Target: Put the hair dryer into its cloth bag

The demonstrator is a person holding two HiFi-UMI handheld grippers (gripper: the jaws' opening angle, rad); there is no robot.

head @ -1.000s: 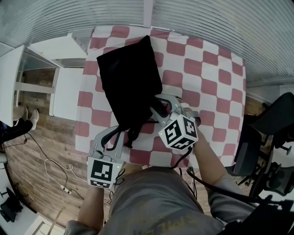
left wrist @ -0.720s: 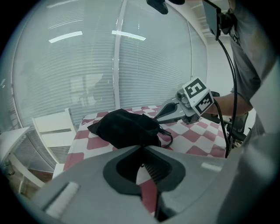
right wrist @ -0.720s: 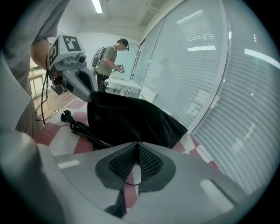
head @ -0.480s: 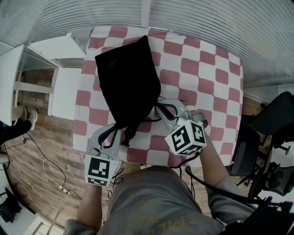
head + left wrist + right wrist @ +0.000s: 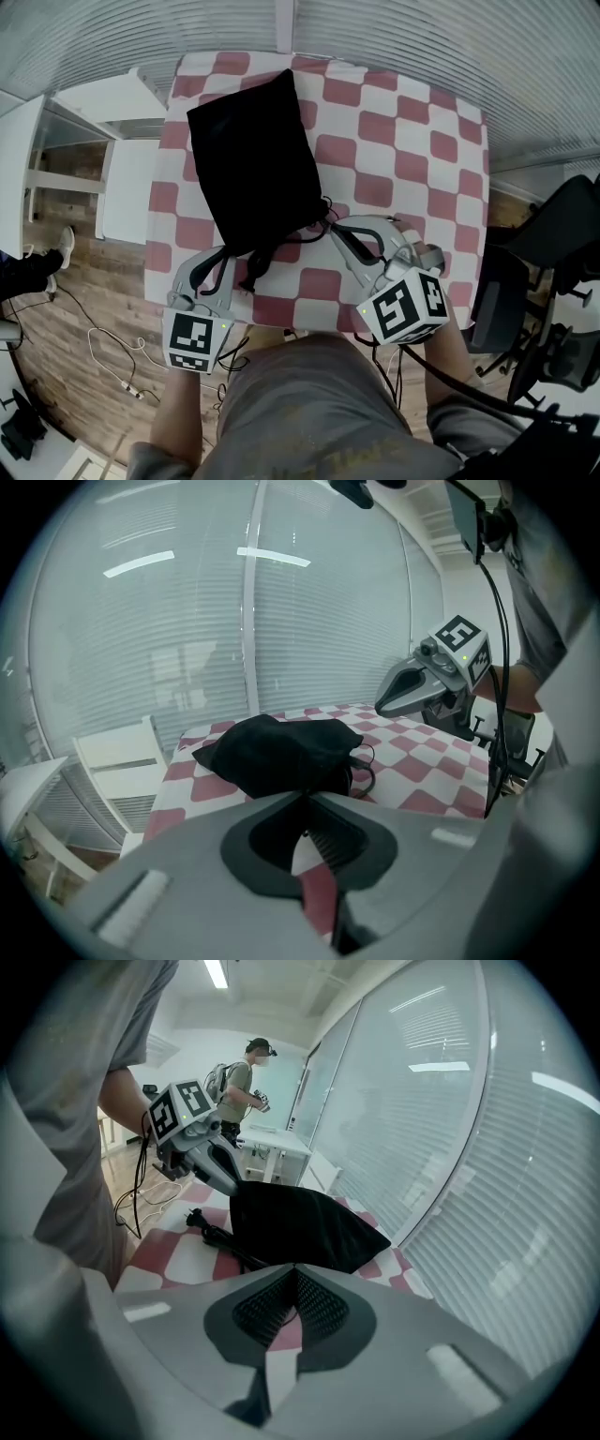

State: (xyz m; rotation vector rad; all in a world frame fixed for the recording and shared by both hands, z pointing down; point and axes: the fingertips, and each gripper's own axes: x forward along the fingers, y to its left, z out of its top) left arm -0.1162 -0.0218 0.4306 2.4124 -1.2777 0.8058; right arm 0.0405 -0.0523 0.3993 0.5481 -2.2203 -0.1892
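Observation:
The black cloth bag (image 5: 253, 169) lies bulging on the red-and-white checked table (image 5: 412, 141), its mouth toward me. The hair dryer itself is hidden inside; only its black power cord and plug (image 5: 192, 1215) trail out onto the table. My left gripper (image 5: 239, 253) is shut at the bag's mouth edge. In the right gripper view its tip (image 5: 234, 1185) meets the cloth. My right gripper (image 5: 333, 225) is shut, raised to the right of the mouth, and a thin black drawstring (image 5: 366, 771) runs toward its closed pads (image 5: 319, 1312).
A white shelf unit (image 5: 112, 103) stands left of the table and a black office chair (image 5: 562, 244) at the right. Loose cables (image 5: 112, 356) lie on the wooden floor. Window blinds run behind the table. A person (image 5: 246, 1082) stands far off.
The right gripper has closed and drawn back up and to the right, away from the bag's mouth. The left gripper has stayed at the mouth.

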